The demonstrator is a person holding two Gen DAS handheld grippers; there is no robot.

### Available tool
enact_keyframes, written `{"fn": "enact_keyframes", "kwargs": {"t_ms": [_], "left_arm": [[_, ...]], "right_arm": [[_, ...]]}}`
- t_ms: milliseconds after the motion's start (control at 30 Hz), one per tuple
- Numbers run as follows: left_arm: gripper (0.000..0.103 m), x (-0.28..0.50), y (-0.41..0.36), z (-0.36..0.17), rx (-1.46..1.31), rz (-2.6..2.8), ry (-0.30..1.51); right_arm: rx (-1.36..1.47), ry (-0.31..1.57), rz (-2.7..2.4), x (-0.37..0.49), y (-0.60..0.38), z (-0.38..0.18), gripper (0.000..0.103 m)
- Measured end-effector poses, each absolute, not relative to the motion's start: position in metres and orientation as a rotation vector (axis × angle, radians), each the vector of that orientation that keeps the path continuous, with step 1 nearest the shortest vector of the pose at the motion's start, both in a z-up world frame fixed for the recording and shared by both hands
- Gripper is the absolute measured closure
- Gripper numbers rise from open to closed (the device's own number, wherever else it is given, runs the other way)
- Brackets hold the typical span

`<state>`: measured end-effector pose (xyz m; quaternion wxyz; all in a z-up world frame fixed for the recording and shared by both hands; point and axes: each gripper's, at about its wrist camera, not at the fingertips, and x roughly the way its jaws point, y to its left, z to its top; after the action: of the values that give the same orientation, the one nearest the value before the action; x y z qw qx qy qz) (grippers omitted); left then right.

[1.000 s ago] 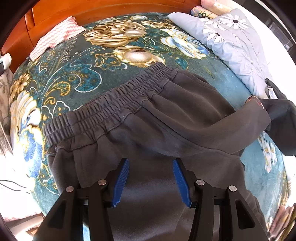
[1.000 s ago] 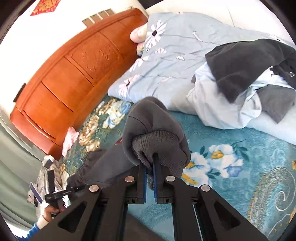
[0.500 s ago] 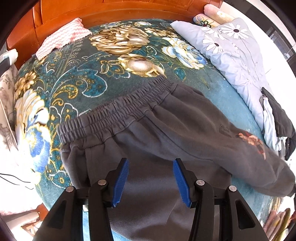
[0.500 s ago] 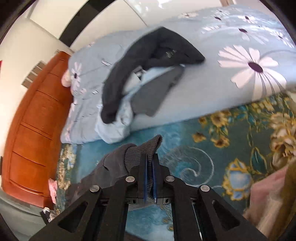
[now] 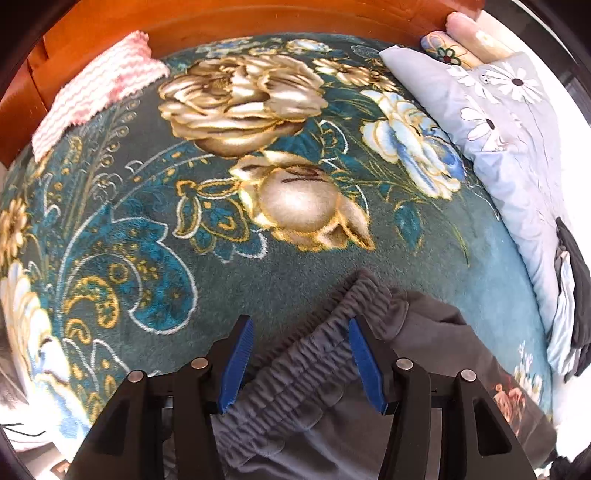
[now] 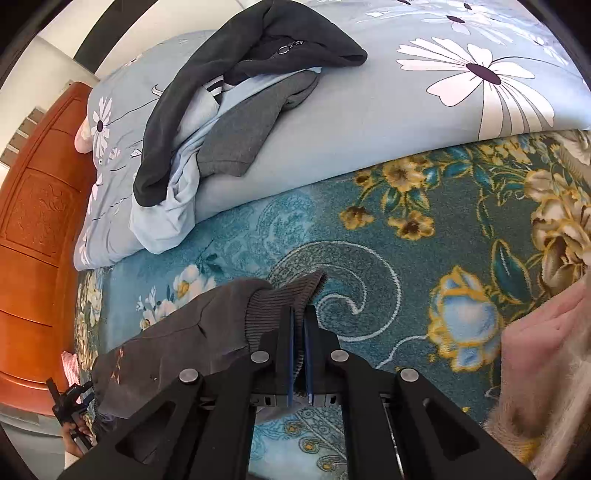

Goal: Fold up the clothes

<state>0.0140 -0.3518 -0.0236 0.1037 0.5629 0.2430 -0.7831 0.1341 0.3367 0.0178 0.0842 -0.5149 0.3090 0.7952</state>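
Note:
Dark grey sweatpants [image 5: 424,354] lie on the teal floral blanket [image 5: 184,240]. In the left wrist view my left gripper [image 5: 301,363] is open, its blue pads either side of the gathered elastic waistband [image 5: 310,354]. In the right wrist view my right gripper [image 6: 300,332] is shut on the ribbed ankle cuff [image 6: 284,295] of a pant leg [image 6: 177,339], held low over the blanket. The left gripper [image 6: 68,400] shows small at the far left of that view.
A wooden headboard [image 5: 258,18] runs along the far edge. A pink-and-white towel [image 5: 96,88] lies near it. A daisy-print duvet [image 6: 369,122] carries a heap of dark and light clothes [image 6: 229,96]. A pink blanket [image 6: 546,350] lies at the right.
My right gripper pulled the pant leg out straight and lowered the cuff to the blanket. My left gripper moved up from the middle of the pants to the waistband, still open.

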Motion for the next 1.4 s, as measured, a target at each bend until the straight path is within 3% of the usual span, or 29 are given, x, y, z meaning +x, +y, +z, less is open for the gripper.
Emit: {"fn": "enact_keyframes", "kwargs": {"t_ms": [100, 133, 167, 267, 333, 500, 700, 933, 967, 1067, 1100, 1267, 1367, 1400], "left_arm": [[0.053, 0.004, -0.348, -0.029, 1.674, -2.331, 0.720], [0.061, 0.001, -0.345, -0.028, 1.671, -2.350, 0.691], [0.080, -0.001, -0.341, -0.027, 1.674, -2.374, 0.671], [0.103, -0.008, -0.324, -0.017, 1.661, -2.432, 0.432], [0.103, -0.007, -0.321, -0.003, 1.591, -2.491, 0.372], [0.103, -0.008, -0.347, 0.042, 1.330, -2.542, 0.493], [0.101, 0.004, -0.361, 0.027, 1.463, -2.457, 0.660], [0.098, 0.087, -0.370, 0.028, 1.487, -2.364, 0.844], [0.092, 0.102, -0.373, 0.029, 1.468, -2.352, 0.876], [0.066, 0.154, -0.381, 0.029, 1.386, -2.297, 0.948], [0.061, 0.169, -0.383, 0.026, 1.362, -2.273, 0.967], [0.059, 0.218, -0.391, -0.010, 1.387, -2.126, 1.133], [0.059, 0.223, -0.383, -0.021, 1.411, -2.120, 1.136], [0.059, 0.222, -0.380, -0.023, 1.425, -2.131, 1.124]], "right_arm": [[-1.532, 0.900, 2.364, 0.133, 0.334, 0.019, 0.099], [-1.532, 0.892, 2.365, 0.132, 0.333, 0.021, 0.098], [-1.531, 0.881, 2.370, 0.131, 0.332, 0.023, 0.099], [-1.520, 0.840, 2.398, 0.125, 0.329, 0.033, 0.098], [-1.466, 0.821, 2.442, 0.123, 0.328, 0.045, 0.099], [-1.317, 0.742, 2.486, 0.114, 0.337, 0.070, 0.100], [-1.420, 0.747, 2.303, 0.111, 0.350, 0.030, 0.100], [-1.485, 0.686, 2.466, 0.146, 0.305, 0.046, 0.100], [-1.501, 0.673, 2.499, 0.155, 0.295, 0.050, 0.096], [-1.557, 0.707, 2.573, 0.188, 0.264, 0.054, 0.066], [-1.578, 0.738, 2.588, 0.201, 0.255, 0.054, 0.061], [-1.760, 0.869, 2.571, 0.270, 0.209, 0.041, 0.060], [-1.929, 0.816, 2.539, 0.317, 0.179, 0.029, 0.058], [-1.992, 0.805, 2.525, 0.333, 0.172, 0.022, 0.053]]}}
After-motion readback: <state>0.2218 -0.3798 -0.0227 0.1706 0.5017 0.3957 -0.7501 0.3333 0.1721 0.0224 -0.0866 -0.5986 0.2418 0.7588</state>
